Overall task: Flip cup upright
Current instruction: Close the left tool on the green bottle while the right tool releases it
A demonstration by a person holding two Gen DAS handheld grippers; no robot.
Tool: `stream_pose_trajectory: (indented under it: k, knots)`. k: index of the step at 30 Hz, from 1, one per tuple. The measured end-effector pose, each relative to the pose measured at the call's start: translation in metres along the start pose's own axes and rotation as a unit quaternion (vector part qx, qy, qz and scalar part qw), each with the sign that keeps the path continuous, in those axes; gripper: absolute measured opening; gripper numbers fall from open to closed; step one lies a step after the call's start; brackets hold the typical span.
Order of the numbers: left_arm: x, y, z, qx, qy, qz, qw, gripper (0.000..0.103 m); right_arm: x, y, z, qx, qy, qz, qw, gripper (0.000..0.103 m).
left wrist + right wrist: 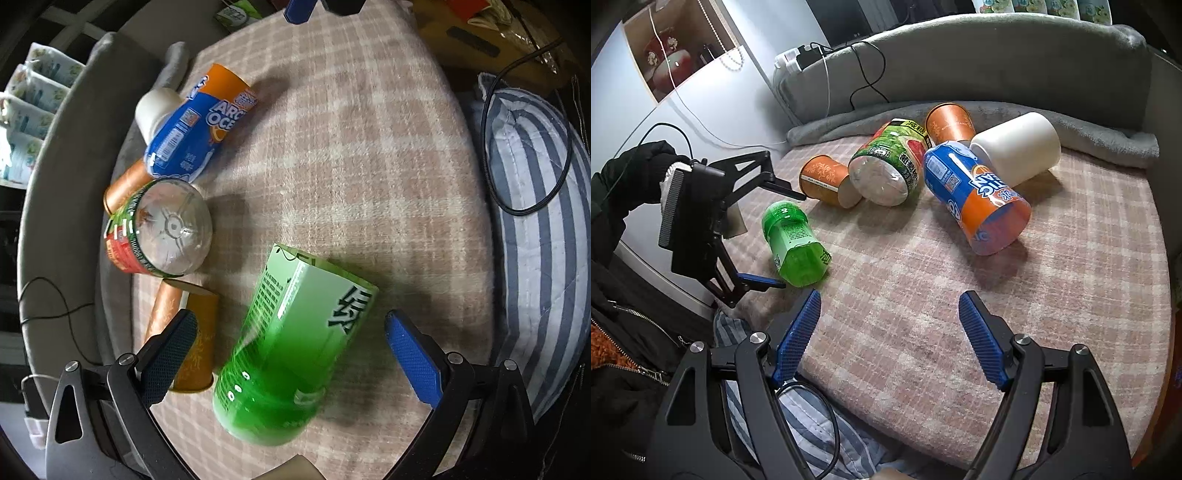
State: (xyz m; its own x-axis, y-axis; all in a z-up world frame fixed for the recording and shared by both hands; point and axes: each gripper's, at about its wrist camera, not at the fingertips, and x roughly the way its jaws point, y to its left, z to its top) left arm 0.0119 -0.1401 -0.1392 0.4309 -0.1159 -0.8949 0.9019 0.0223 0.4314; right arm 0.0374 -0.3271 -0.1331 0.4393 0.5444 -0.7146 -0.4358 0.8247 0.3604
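- The left tongs [291,332] stand wide open, one finger on each side of the green cup [291,347], neither pad touching it as far as the left wrist view shows.
- The green cup lies on its side on the pink checked blanket [351,166], its open cut end pointing away from the left tongs.
- The right tongs [890,306] are also spread wide and hold nothing; they hover over bare blanket, with the green cup ahead of them to the left.
- Beyond the left tongs, to their left, two orange paper cups [195,343] lie beside each other, just next to the left finger.
- Farther ahead lie a clear-bottomed cup with a green and red label [162,232], a blue and orange cup [199,122] and a white cup [155,109], clustered together.
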Motion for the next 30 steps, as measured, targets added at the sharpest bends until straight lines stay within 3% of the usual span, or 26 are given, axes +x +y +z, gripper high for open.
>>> stream_pose_trajectory:
  k: [4, 6, 10, 16, 20, 24, 30]
  knots:
    - [0.005, 0.0, 0.004, 0.007, 0.004, -0.004, 1.0, 0.083, 0.003, -0.005, 0.0, 0.01, 0.0, -0.002, 1.0, 0.08]
    - [0.008, 0.003, 0.005, 0.002, 0.007, -0.009, 0.9999, 0.069, 0.004, -0.006, 0.0, 0.014, 0.001, -0.004, 1.0, 0.08]
    - [0.013, 0.008, 0.004, -0.015, 0.003, -0.01, 0.9998, 0.068, 0.003, -0.006, 0.001, 0.018, -0.005, -0.004, 1.0, 0.08]
    - [0.006, 0.027, -0.003, -0.086, -0.016, -0.009, 0.9962, 0.068, 0.004, -0.001, 0.0, 0.015, -0.011, 0.0, 1.0, 0.08]
    - [-0.002, 0.05, -0.009, -0.165, -0.045, -0.015, 0.9851, 0.068, 0.003, 0.001, 0.0, 0.017, -0.016, 0.002, 1.0, 0.08]
    - [-0.009, 0.062, -0.013, -0.211, -0.075, -0.012, 0.9745, 0.068, 0.001, 0.002, 0.0, 0.019, -0.022, 0.004, 1.0, 0.08]
    - [-0.026, 0.068, -0.018, -0.298, -0.146, -0.016, 0.9432, 0.068, 0.001, 0.005, 0.001, 0.018, -0.029, 0.003, 0.999, 0.08]
